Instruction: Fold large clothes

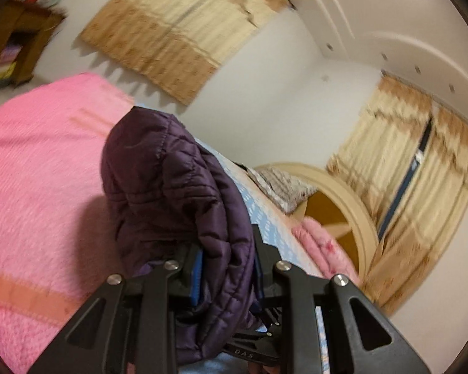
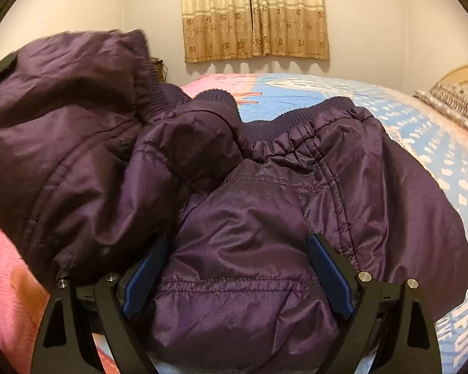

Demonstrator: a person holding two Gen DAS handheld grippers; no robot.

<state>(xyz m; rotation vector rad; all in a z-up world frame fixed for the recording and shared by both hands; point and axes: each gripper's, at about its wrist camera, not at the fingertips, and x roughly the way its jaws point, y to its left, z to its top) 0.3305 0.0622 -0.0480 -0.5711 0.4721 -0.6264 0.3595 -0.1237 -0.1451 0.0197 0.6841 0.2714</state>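
A dark purple quilted jacket [image 2: 265, 171] lies on the bed, its ribbed hem toward the far side. My left gripper [image 1: 226, 249] is shut on a fold of the jacket [image 1: 159, 168] and holds it up above the pink blanket [image 1: 40, 171]; the cloth hangs over the fingers. In the right wrist view that lifted part bulges at the left. My right gripper [image 2: 237, 249] stands wide open low over the jacket's near edge. Puffy cloth swells between its blue pads [image 2: 327, 268], which show bare.
The bed carries a pink blanket and a blue patterned blanket [image 2: 421, 143]. A patterned pillow [image 2: 455, 106] lies by the curved headboard [image 1: 343, 193] on the right. Beige curtains [image 2: 252, 15] hang on the far wall. A wooden shelf [image 1: 18, 46] stands beyond the bed's corner.
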